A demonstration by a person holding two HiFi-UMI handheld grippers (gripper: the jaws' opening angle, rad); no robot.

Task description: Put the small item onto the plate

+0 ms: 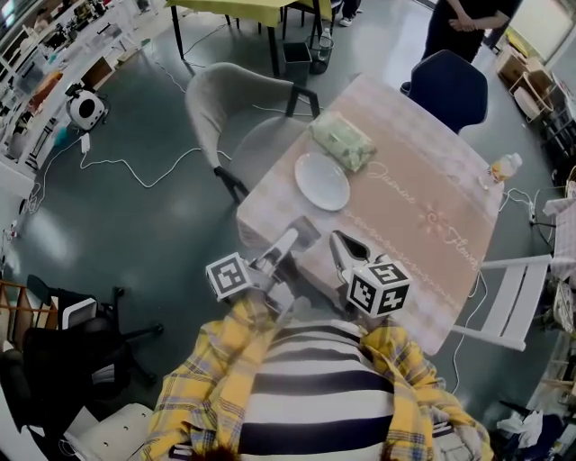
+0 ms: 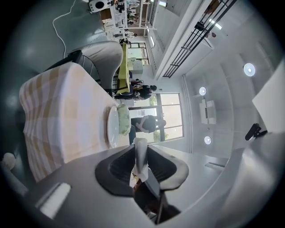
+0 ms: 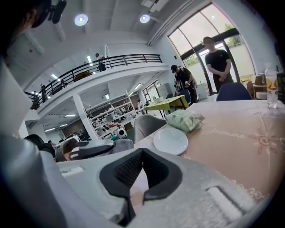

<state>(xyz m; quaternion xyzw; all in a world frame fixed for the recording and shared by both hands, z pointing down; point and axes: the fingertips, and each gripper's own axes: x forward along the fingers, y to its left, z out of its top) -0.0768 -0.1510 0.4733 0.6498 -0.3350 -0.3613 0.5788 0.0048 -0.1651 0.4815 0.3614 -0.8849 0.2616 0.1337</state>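
The white plate (image 1: 322,181) lies on the pink-clothed table (image 1: 423,225), beside a green bag (image 1: 342,141). My left gripper (image 1: 301,232) hovers over the table's near corner, short of the plate, and is shut on a small white packet (image 2: 140,158) that stands up between its pads. In the left gripper view the plate (image 2: 113,126) and green bag (image 2: 124,119) show beyond the jaws. My right gripper (image 1: 346,248) is held next to the left one, open, with nothing between its jaws. The right gripper view shows the plate (image 3: 170,140) and bag (image 3: 187,119) ahead.
A bottle (image 1: 504,167) stands at the table's far right edge. A grey chair (image 1: 236,117), a blue chair (image 1: 448,85) and a white folding chair (image 1: 504,302) surround the table. A person (image 1: 463,22) stands beyond it. Cables run across the floor (image 1: 117,162).
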